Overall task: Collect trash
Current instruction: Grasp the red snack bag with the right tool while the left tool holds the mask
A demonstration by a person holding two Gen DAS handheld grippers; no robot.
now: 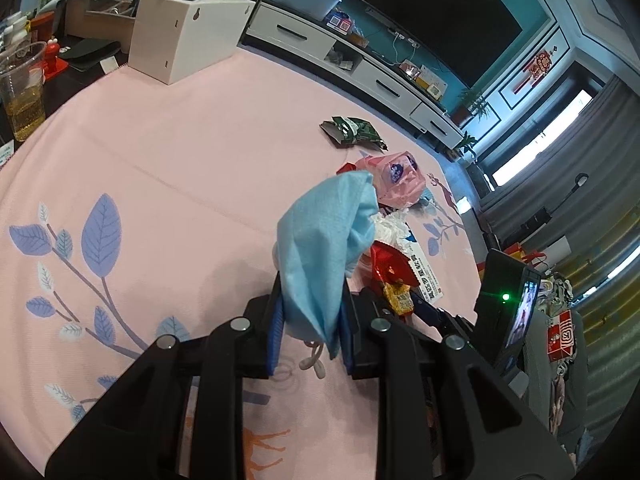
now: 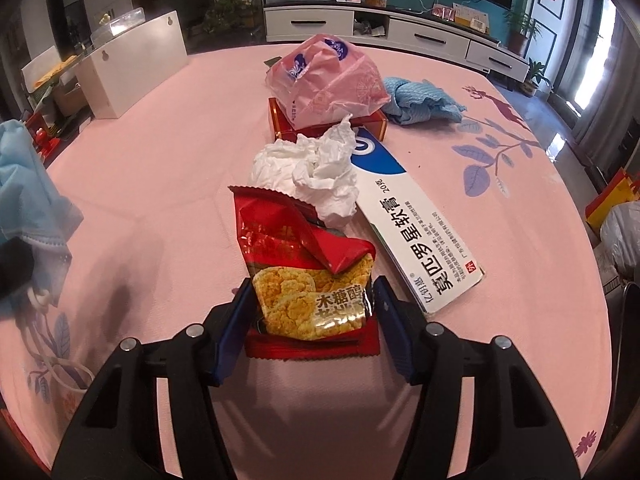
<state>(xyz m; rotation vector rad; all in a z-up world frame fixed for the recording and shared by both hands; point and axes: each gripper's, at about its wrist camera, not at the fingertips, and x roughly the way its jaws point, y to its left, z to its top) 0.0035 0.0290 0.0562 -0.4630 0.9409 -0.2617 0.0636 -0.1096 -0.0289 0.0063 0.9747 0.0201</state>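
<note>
two grippers at the trash pile

left gripper pinches a blue mask. right gripper straddles a snack wrapper on the pink cloth, jaws part-spread; contact unclear. behind the wrapper: tissue, box, pink bag.

Snack wrapper is lying nearest on the bench; crumpled tissue just beyond, medicine box to its right, plastic bag sitting atop a far box.
</note>
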